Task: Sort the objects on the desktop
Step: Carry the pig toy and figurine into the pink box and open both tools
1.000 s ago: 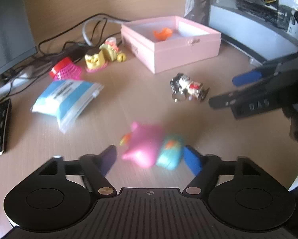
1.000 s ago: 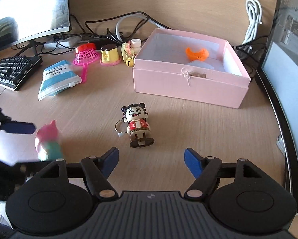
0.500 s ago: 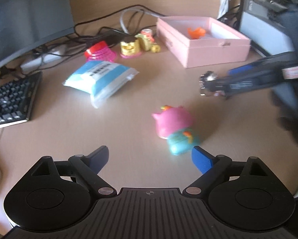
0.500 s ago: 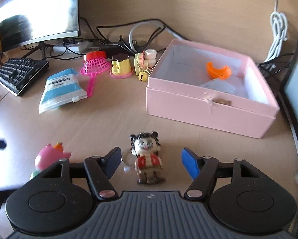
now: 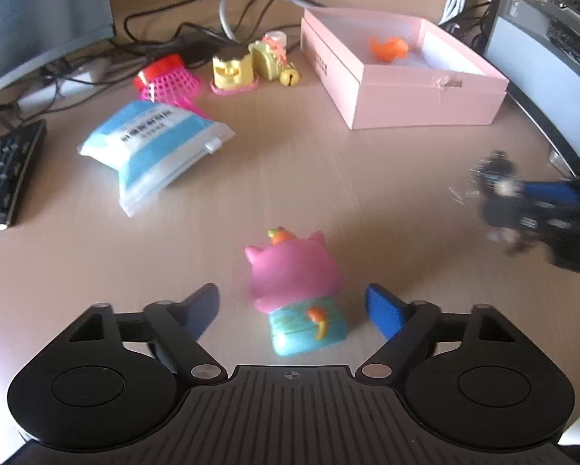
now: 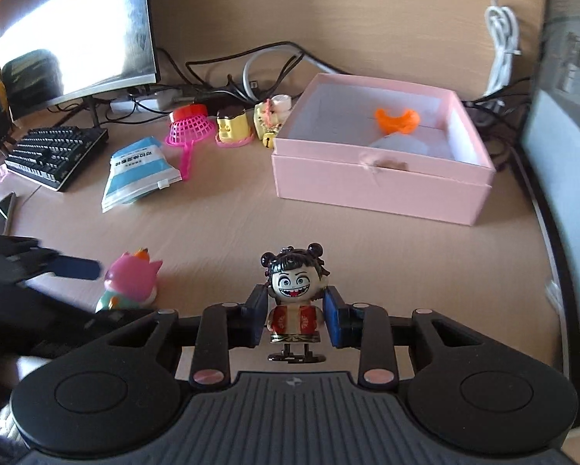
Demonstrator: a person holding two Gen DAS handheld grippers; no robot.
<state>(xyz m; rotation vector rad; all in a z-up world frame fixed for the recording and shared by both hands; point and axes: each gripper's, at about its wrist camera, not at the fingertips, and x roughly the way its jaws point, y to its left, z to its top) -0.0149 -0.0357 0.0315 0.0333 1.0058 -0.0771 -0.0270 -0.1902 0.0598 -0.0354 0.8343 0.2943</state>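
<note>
the right gripper (image 6: 294,319) was closing, fingers pinching a doll (image 6: 294,302); the left gripper (image 5: 292,310) was closing, fingers spread around a pink toy (image 5: 296,290).

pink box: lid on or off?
Off. The pink box is open at the top; its white inside and an orange piece in it show in both wrist views. No lid is visible.
</note>
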